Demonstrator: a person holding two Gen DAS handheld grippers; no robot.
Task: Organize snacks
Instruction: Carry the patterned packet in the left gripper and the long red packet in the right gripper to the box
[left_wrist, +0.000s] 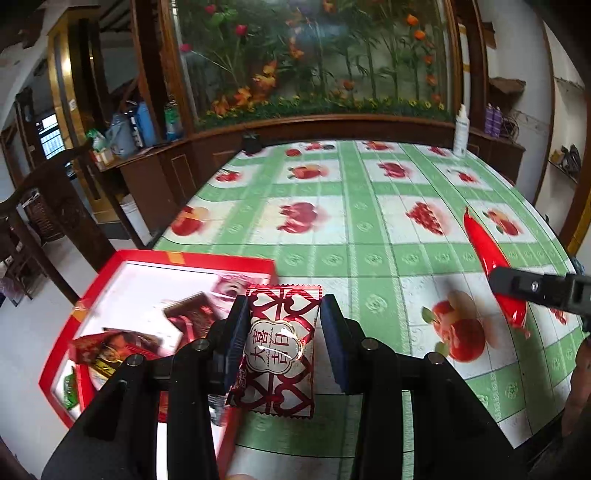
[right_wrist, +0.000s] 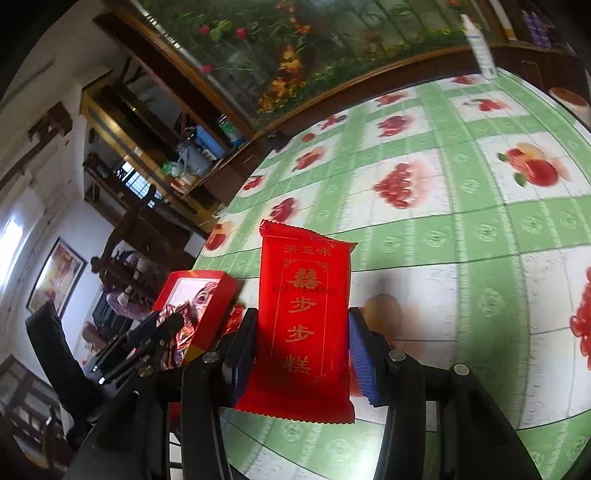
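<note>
Here two sets of tongs are at work above the worktop (left_wrist: 369, 236), which wears a green-and-white checked cloth printed with red fruit. The left tongs (left_wrist: 284, 343) are clamped on one white snack packet (left_wrist: 279, 347) patterned with dark red hearts; its central label reads 大喜吉日. The right tongs (right_wrist: 301, 354) are clamped on one red packet (right_wrist: 304, 325) with gold writing: 洪五味 along the top, then 囍 and 步步糕 running downward. Both packets are held clear of the cloth.

One red box (left_wrist: 122, 258) with a white inside lies open at the worktop's left edge, just beside the left tongs. It holds several wrapped snacks (left_wrist: 118, 347), dark brown, red and green ones among them, too blurred to count exactly or to read. In the right wrist view the same box (right_wrist: 207, 280) sits to the left of the red packet.

One white bottle (left_wrist: 461, 133) stands at the far edge of the worktop, its label unreadable.
</note>
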